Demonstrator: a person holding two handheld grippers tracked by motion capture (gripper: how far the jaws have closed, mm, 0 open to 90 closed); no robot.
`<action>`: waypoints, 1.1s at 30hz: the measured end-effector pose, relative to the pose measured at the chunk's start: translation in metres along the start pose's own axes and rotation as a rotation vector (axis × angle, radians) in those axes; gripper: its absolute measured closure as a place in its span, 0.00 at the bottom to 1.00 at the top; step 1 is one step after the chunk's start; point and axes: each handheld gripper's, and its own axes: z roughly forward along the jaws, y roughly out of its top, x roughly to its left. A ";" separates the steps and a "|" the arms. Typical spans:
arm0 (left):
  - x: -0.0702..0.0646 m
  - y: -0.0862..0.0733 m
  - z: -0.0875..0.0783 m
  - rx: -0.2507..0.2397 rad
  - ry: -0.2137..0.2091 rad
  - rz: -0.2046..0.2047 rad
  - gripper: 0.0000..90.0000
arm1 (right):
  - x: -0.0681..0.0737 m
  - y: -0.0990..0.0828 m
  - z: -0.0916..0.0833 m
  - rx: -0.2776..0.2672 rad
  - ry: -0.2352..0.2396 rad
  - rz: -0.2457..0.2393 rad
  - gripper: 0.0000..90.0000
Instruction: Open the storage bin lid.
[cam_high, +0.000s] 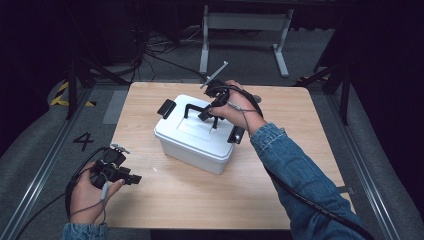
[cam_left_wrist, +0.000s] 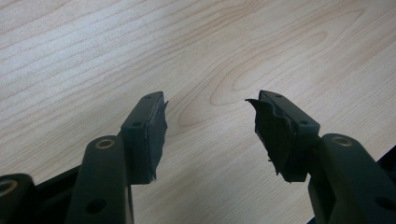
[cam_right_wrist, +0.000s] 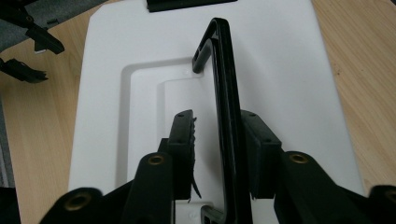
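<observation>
A white box (cam_high: 192, 142) with a lid (cam_high: 200, 127) sits near the middle of the wooden table (cam_high: 200, 200), turned at an angle to the table edges. Black latches stand at both ends of the lid: one (cam_high: 166, 108) at the far left end, flipped up, and one (cam_high: 236, 134) at the right end, by the person's right wrist. A black handle (cam_high: 192, 107) stands upright over the recessed centre of the lid. The right gripper (cam_high: 212, 111) reaches down onto the lid from the far side, held in the right hand (cam_high: 235, 107), whose denim sleeve (cam_high: 300, 175) runs back toward the bottom right. In the right gripper view the handle (cam_right_wrist: 226, 121) rises between the two jaws: the right jaw lies against it, while the left jaw stands a little apart, so the jaws are narrow around the handle but not yet closed on it. The left gripper (cam_high: 131, 178) rests low over the table near its front left corner, well apart from the box, held in the left hand (cam_high: 90, 192). In the left gripper view its jaws stand wide with nothing between them, only bare wood grain (cam_left_wrist: 210, 56) beneath.
</observation>
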 end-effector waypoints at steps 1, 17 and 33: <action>0.000 0.000 0.000 0.002 -0.002 0.001 0.49 | 0.000 0.001 0.001 0.004 -0.001 -0.003 0.78; -0.001 0.001 0.001 0.010 0.001 0.007 0.47 | 0.004 0.003 0.010 0.046 0.012 -0.020 0.93; -0.001 0.001 0.002 0.006 0.000 0.008 0.47 | 0.005 0.004 0.008 0.032 0.018 -0.015 0.93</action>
